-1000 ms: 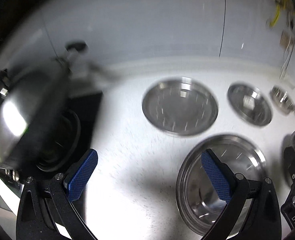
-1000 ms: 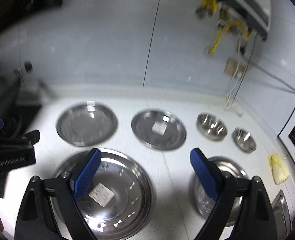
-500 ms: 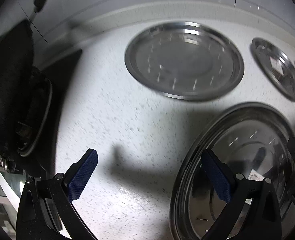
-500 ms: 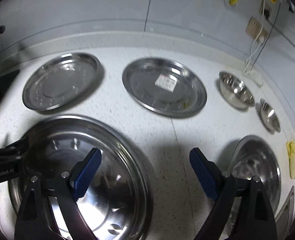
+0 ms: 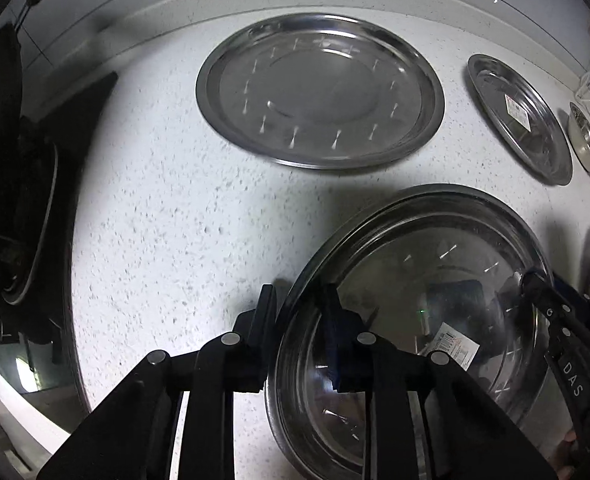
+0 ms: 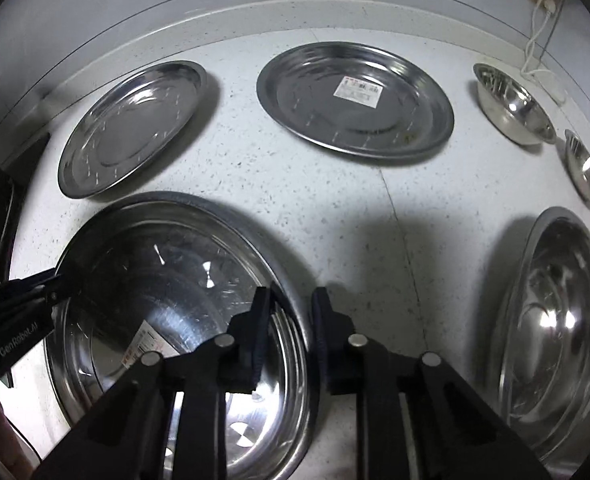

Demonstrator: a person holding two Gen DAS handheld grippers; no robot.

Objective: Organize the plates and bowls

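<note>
A large steel bowl (image 5: 435,280) with a label inside sits on the white speckled counter. My left gripper (image 5: 299,312) is shut on its left rim, one finger outside and one inside. My right gripper (image 6: 291,312) is shut on the same large bowl (image 6: 175,280) at its right rim. Each gripper shows in the other's view at the opposite rim. Behind the bowl lie a plain steel plate (image 5: 319,88) (image 6: 131,128) and a labelled steel plate (image 6: 355,100) (image 5: 519,116).
A medium steel bowl (image 6: 555,320) sits to the right. Two small steel bowls (image 6: 511,104) (image 6: 585,168) lie at the far right near a wall socket and cable. A black stove (image 5: 23,200) borders the counter on the left. The back wall is tiled.
Both grippers came down onto the large bowl and closed from wide open onto its opposite rims. The cameras now sit lower and closer to the counter.
</note>
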